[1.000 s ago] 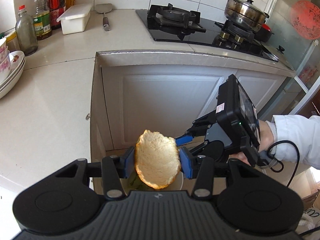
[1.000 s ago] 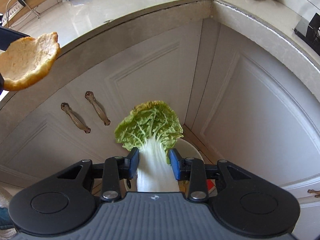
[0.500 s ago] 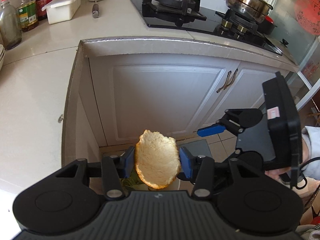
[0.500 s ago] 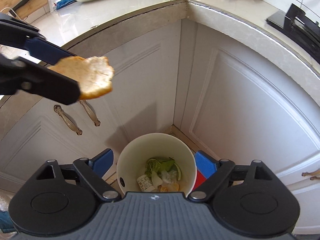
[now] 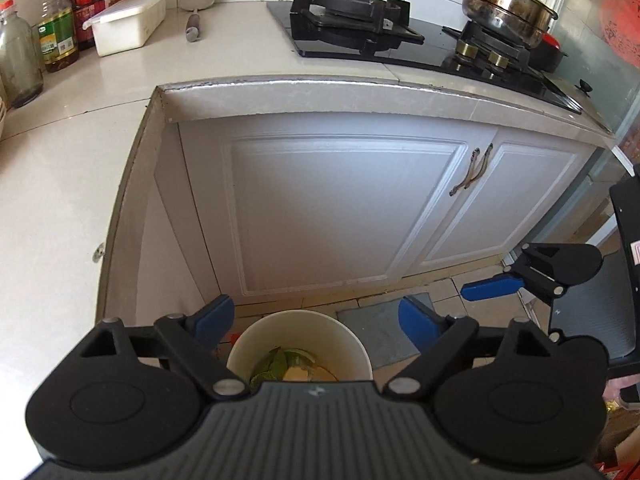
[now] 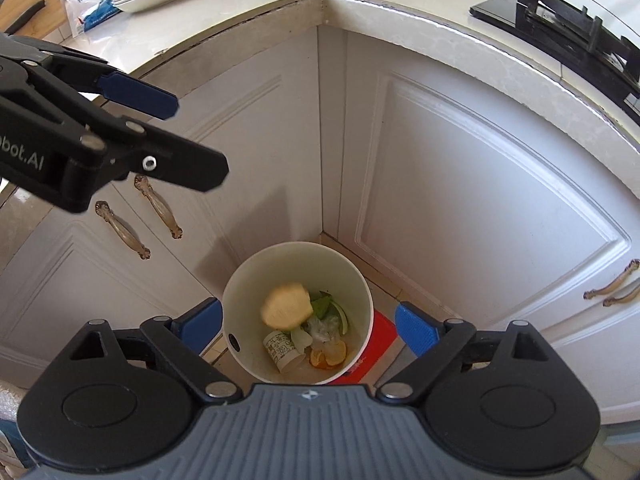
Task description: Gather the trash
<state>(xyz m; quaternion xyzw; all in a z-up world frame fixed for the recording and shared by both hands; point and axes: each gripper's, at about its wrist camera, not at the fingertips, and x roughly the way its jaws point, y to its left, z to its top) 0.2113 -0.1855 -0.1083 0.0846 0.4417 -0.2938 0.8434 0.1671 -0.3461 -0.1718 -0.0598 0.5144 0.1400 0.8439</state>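
- Both grippers are hanging over the bin w/ nothing between their fingers: left gripper [image 5: 316, 318] is spread wide, right gripper [image 6: 308, 326] likewise.
- Task's thing, the peel [image 6: 286, 306], is sitting inside the white bin [image 6: 240, 280], pale pithy side up; it's blurred, so it's possibly mid-fall rather than at rest.
- Bin is standing on the floor in the cabinet corner, just below both tools.
- Risk: left gripper's arm [image 6: 120, 148] is crossing above the right tool's view; lifting either one carelessly could be knocking them together.
- Risk: dipping too low could be clipping the bin's rim & tipping it, as it's looking light, thin-walled plastic.
- Textures: peel is curved, spongy, cup-shaped; beside it are limp greens [image 6: 326, 306], an orange rind [image 6: 330, 356], a crumpled printed paper cup [image 6: 282, 354].
- Bin is round, smooth, glossy; red mat [image 6: 380, 344] is lying under it; the cabinet doors are panelled white w/ brassy handles.
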